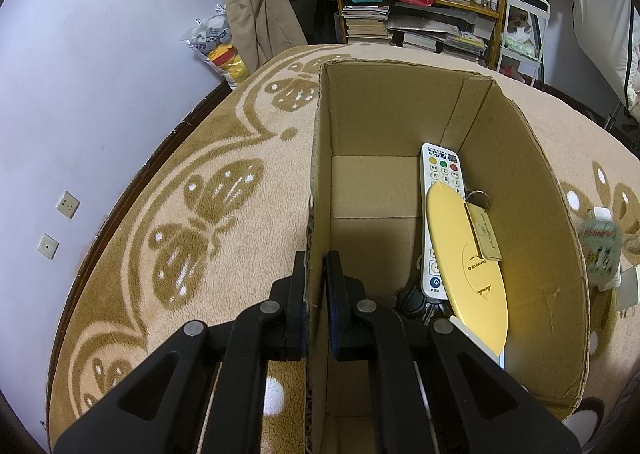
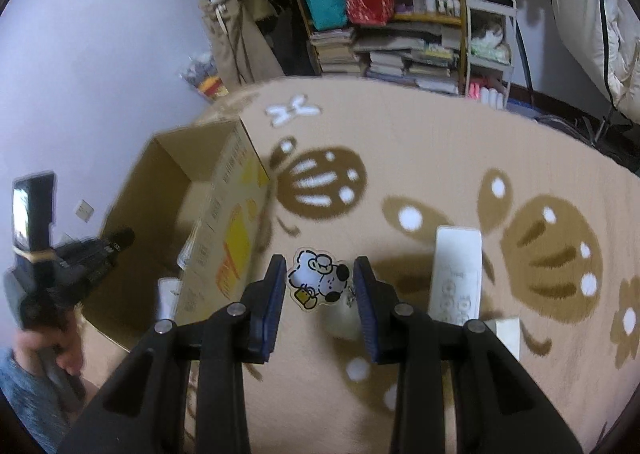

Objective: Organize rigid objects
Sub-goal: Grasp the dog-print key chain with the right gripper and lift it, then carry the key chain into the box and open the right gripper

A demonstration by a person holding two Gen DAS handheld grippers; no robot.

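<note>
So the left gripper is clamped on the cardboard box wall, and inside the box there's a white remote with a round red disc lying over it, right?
Not quite: the round disc is yellow, not red. The left wrist view shows it lying over the white remote control inside the brown cardboard box, while the left gripper is clamped on the box wall.

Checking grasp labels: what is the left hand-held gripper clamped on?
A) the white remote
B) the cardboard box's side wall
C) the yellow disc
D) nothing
B: in the left wrist view, the left hand-held gripper has its fingers on either side of the cardboard box wall, closed on it.
</note>
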